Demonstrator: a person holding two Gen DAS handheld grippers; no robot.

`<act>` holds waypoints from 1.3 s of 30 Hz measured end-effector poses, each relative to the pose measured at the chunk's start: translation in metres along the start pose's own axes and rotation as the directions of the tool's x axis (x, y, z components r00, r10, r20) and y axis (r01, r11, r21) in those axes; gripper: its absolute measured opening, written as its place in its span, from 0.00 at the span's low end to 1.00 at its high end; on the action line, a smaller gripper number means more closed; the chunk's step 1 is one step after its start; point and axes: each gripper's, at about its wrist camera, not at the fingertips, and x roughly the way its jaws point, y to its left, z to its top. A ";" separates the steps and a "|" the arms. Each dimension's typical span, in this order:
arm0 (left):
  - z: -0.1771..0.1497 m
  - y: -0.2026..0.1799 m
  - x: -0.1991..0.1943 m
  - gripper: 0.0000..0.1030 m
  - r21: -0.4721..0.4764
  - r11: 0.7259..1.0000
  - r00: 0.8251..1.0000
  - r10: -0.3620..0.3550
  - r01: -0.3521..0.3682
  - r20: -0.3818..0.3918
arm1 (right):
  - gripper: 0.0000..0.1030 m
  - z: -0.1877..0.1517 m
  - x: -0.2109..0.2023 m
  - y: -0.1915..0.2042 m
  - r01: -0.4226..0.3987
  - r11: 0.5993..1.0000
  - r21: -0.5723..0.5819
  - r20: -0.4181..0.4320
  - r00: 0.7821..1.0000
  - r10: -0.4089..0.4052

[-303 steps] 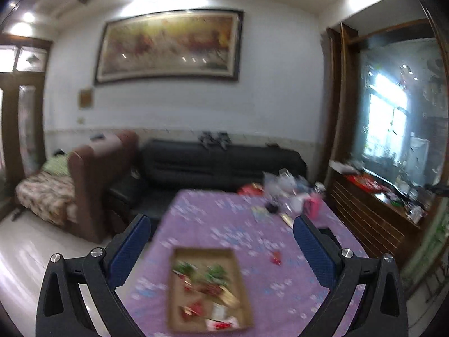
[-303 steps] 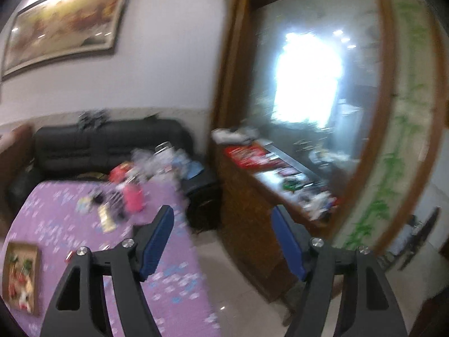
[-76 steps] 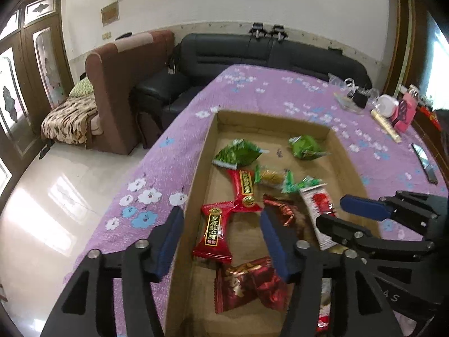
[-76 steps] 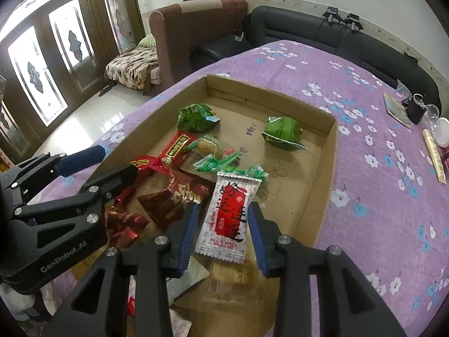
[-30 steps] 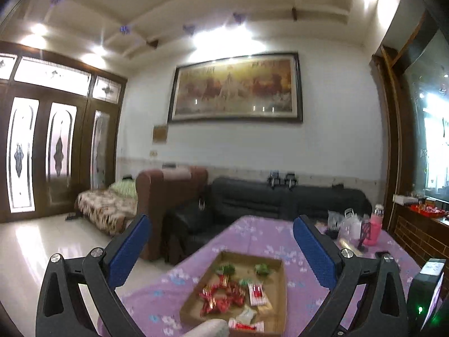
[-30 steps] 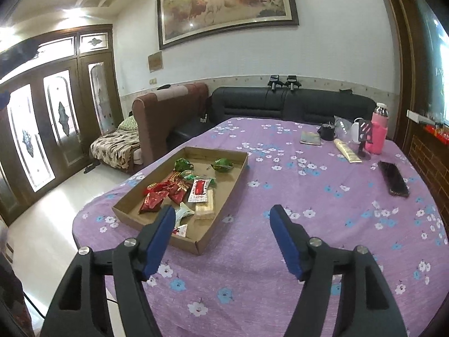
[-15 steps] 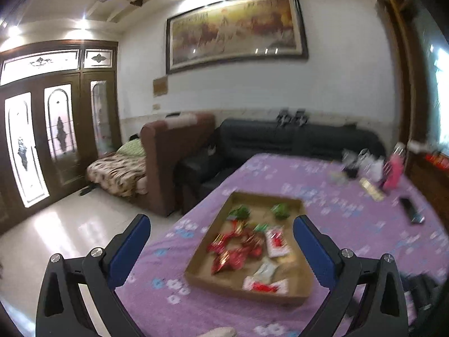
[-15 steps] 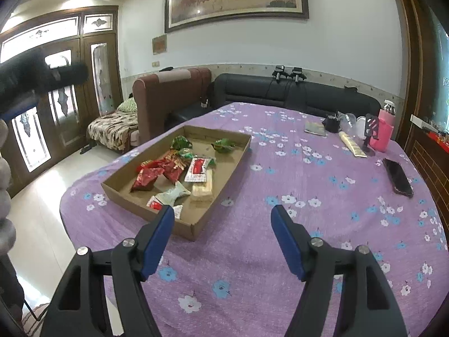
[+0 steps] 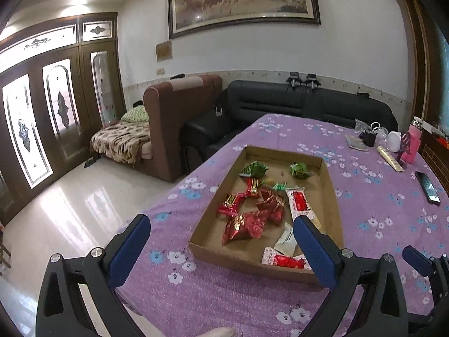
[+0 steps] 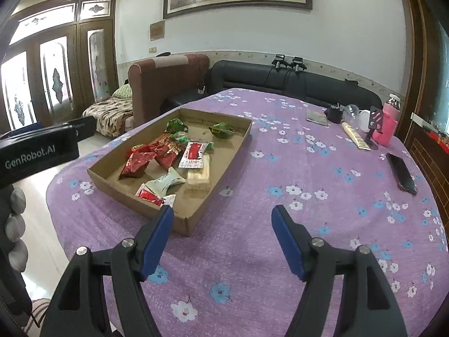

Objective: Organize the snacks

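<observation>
- The left claw (image 9: 221, 248), spread wide and empty, hangs above the near edge of the cardboard tray (image 9: 327, 165) on the purple-clothed worktop (image 10: 308, 168).
- The right claw (image 10: 221, 237), likewise spread and empty, hovers beside the tray's near corner.
- Snacks (image 9: 254, 224) lie jumbled inside the tray; a good approach likely singles out one wrapper and avoids the tray wall.

I see a purple cloth (image 10: 280, 146) with white and blue flowers on the counter, a brown cardboard tray (image 10: 224, 163) of red, green and white wrappers (image 10: 193, 151), and blue-padded black claws.
</observation>
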 end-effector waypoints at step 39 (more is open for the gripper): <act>-0.003 0.002 0.013 1.00 0.014 1.000 0.997 0.020 -0.019 -0.079 | 0.70 -0.006 0.013 0.022 -0.048 0.997 -0.066 -0.039 0.998 0.045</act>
